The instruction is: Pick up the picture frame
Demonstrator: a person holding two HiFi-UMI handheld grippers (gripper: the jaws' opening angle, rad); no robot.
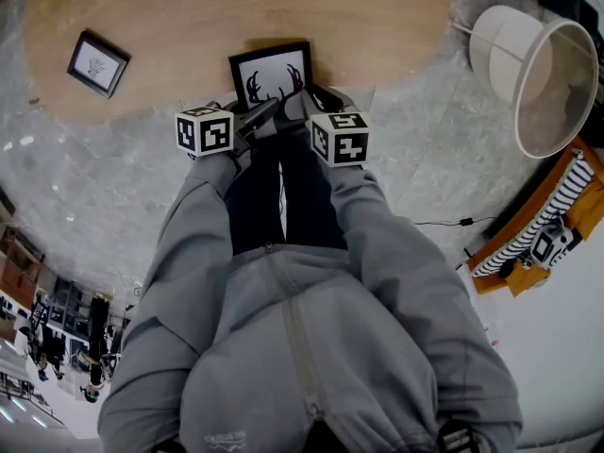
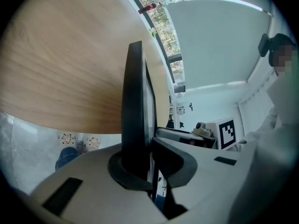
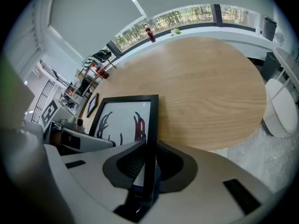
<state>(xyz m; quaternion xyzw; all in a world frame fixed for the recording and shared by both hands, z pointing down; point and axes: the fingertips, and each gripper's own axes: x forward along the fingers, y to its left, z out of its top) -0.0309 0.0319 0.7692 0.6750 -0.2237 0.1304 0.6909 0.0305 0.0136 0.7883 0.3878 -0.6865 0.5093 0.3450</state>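
Observation:
A black picture frame (image 1: 271, 75) with a dark antler print stands tilted up at the near edge of the round wooden table (image 1: 189, 26). My left gripper (image 1: 253, 116) grips its left side and my right gripper (image 1: 310, 102) grips its right side. In the left gripper view the frame (image 2: 135, 97) shows edge-on, and the left gripper (image 2: 142, 160) has its dark pads closed against it. In the right gripper view the print faces me, and the right edge of the frame (image 3: 150, 125) runs down between the pads of the right gripper (image 3: 149, 167), which is shut on it.
A second, smaller black frame (image 1: 97, 63) lies on the table at the far left. A white lampshade-like drum (image 1: 538, 74) stands off the table to the right. A red bottle (image 3: 149, 32) stands on the table's far edge. An orange shelf (image 1: 557, 217) holds striped cloth at the right.

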